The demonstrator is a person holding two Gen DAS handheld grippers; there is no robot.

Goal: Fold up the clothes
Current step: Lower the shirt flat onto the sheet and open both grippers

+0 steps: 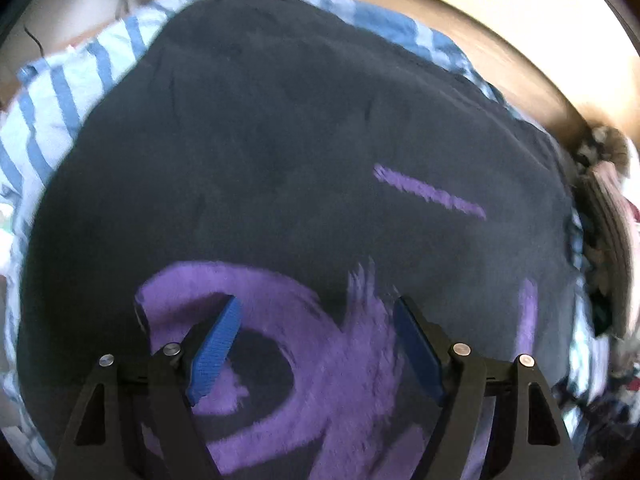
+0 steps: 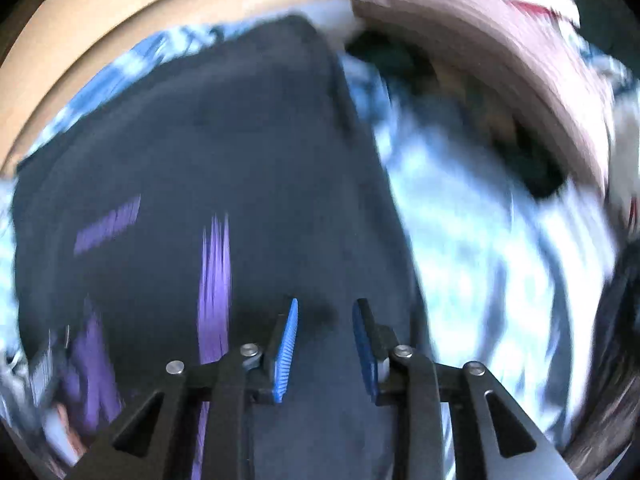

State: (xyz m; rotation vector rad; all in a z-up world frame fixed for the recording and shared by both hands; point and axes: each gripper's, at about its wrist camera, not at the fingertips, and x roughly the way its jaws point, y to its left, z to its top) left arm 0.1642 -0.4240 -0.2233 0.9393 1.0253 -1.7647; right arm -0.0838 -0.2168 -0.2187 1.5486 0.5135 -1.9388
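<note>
- A dark shirt point(image 1: 280, 152) with purple print point(image 1: 320, 360) lies spread flat over a blue-and-white striped sheet point(image 1: 60, 92).
- The left gripper point(image 1: 318, 308) hangs over the print with its 2 blue-padded fingers point(image 1: 218, 344) wide apart, nothing between them.
- The right gripper point(image 2: 325, 308) sits above the shirt point(image 2: 240, 140) near its right edge, jaws parted and empty; whether the tips touch the cloth is unclear.
- A heap of other clothes point(image 2: 480, 60) lies just beyond the shirt's right side, on the sheet point(image 2: 480, 240).
- A tan wooden board point(image 1: 500, 40) runs along the far edge.
- The right wrist view is heavily blurred.
</note>
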